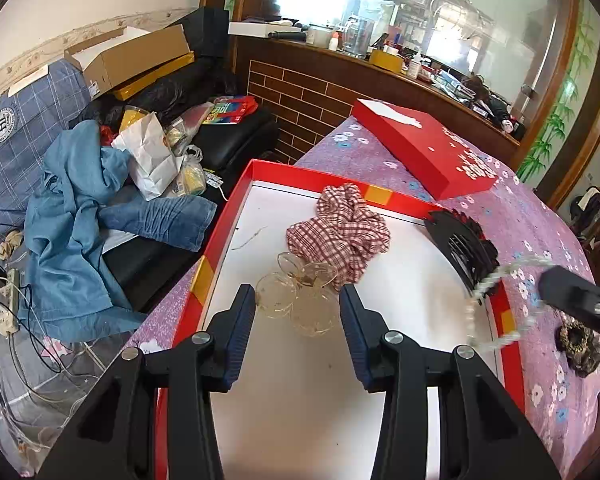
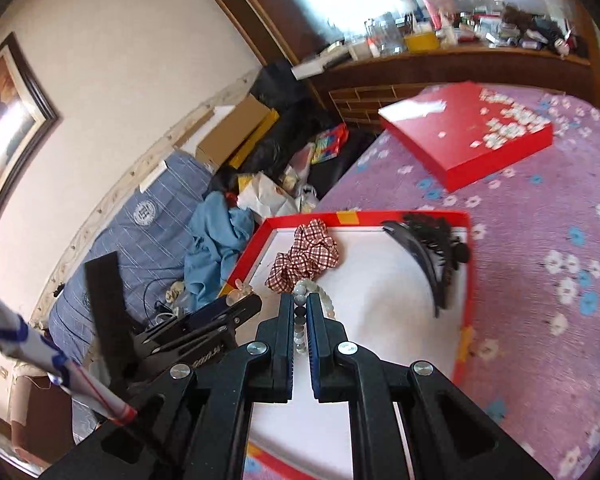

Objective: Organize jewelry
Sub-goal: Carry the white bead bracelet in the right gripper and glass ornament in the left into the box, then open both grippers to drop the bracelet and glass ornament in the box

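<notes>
Counting in the red tray (image 1: 236, 192): we note one checked scrunchie (image 1: 342, 234), one black comb clip (image 1: 466, 248). Left gripper (image 1: 298, 300) apart, empty; right gripper (image 2: 300, 310) clamped on one bead bracelet (image 2: 310, 294).

No lettering on the red lid (image 1: 424, 148) or elsewhere is legible.

A bench under a purple flowered cloth (image 1: 540, 224) is carrying everything here. An open red box tray (image 1: 236, 200) with a white floor is sitting right on it, reaching the near-left edge. The red lid (image 1: 424, 148) is lying flat further back, well apart from the tray. A dark scrunchie (image 1: 580, 346) is resting on the cloth just right of the tray.
</notes>
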The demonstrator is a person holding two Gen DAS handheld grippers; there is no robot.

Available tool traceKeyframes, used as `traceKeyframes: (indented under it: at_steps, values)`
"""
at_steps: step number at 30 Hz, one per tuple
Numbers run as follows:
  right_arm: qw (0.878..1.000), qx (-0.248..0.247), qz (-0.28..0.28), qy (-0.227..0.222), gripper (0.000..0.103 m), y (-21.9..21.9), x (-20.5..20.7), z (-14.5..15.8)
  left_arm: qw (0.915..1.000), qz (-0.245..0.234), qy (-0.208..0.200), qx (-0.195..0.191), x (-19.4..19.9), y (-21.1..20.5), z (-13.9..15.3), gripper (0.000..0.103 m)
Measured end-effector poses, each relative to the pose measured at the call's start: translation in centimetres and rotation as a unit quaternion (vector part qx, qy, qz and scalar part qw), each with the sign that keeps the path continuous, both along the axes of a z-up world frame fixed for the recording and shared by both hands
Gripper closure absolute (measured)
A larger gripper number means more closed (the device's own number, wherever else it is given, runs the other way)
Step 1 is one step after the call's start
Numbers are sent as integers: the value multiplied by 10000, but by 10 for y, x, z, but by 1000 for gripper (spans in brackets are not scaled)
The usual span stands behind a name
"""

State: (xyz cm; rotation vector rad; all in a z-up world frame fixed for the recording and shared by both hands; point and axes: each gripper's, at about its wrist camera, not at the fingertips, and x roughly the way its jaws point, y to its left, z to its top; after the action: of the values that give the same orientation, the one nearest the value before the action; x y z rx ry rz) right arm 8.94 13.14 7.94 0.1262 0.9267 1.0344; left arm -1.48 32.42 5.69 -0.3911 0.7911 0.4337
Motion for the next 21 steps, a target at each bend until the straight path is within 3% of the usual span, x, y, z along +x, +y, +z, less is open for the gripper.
traceKeyframes:
  at_steps: [8,21]
  values:
    - [9985,-542,-98,49,95,36,24,-29,9997,42,126,-184,10,9,-12,61]
    - [9942,-967,-448,169,95,31,41,-53,9992,22,289,-264,15,13,-17,61]
